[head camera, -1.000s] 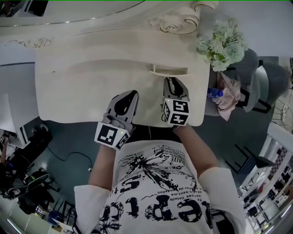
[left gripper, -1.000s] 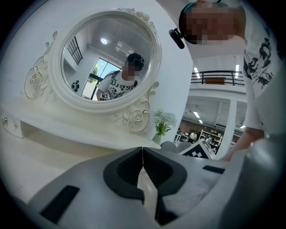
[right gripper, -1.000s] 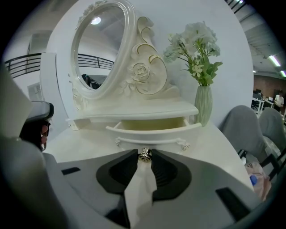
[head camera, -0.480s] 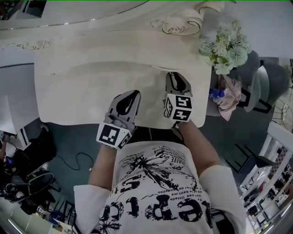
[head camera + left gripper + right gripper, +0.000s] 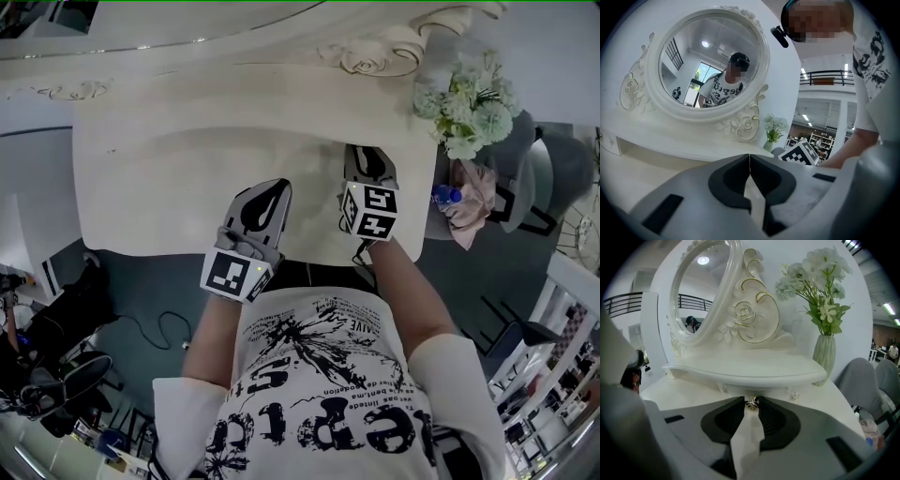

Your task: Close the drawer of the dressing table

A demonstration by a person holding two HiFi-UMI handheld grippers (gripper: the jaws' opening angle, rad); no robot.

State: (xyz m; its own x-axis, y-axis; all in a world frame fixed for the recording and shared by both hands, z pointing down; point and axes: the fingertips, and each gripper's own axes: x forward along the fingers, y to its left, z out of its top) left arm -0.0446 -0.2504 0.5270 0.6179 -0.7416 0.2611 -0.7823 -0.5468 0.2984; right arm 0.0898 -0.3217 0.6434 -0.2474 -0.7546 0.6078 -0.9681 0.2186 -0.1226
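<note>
The right gripper (image 5: 751, 400) has its fingers (image 5: 765, 414) closed on the knob (image 5: 751, 404) (small, metallic) of the drawer (image 5: 772, 389), which sits pushed in under the shelf (image 5: 740, 371). The left gripper (image 5: 749, 157) hovers beside it over the desk (image 5: 150, 187), fingers pressed together and empty.

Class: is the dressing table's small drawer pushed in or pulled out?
Pushed in, apparently: nothing juts out below the shelf in the head view, and the right gripper holds the knob close under it.
</note>
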